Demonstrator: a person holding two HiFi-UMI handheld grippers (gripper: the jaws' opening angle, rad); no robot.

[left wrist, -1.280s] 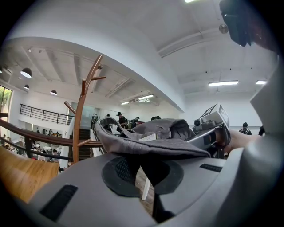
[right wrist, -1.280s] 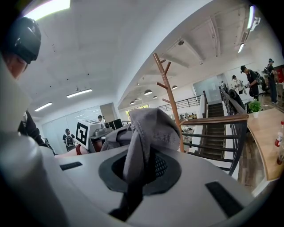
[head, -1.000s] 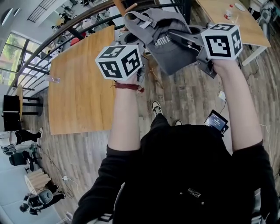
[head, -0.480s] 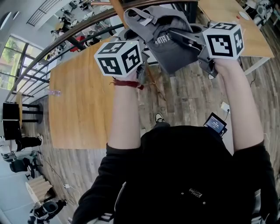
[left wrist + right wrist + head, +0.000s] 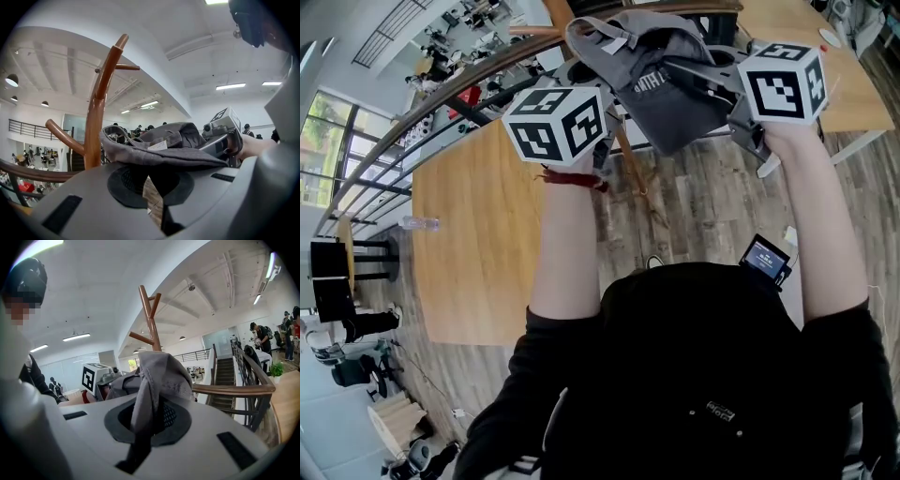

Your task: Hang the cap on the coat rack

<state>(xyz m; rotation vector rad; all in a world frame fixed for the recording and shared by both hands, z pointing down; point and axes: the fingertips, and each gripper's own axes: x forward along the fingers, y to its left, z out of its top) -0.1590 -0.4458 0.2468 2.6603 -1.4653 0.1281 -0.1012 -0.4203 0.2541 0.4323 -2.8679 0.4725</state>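
Head view: the grey fabric cap (image 5: 670,89) has come nearer the brown wooden coat rack (image 5: 551,11), whose top now edges into frame. Left gripper view: left gripper (image 5: 157,178) clamped on the cap's edge, rack just beside. Right gripper view: right gripper (image 5: 145,420) pinches the cap's fabric. I judge hooking is next.

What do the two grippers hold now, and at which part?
Both hold the grey cap. The right gripper is shut on a bunched fold of its fabric; the left gripper pinches its flat edge, probably the brim.
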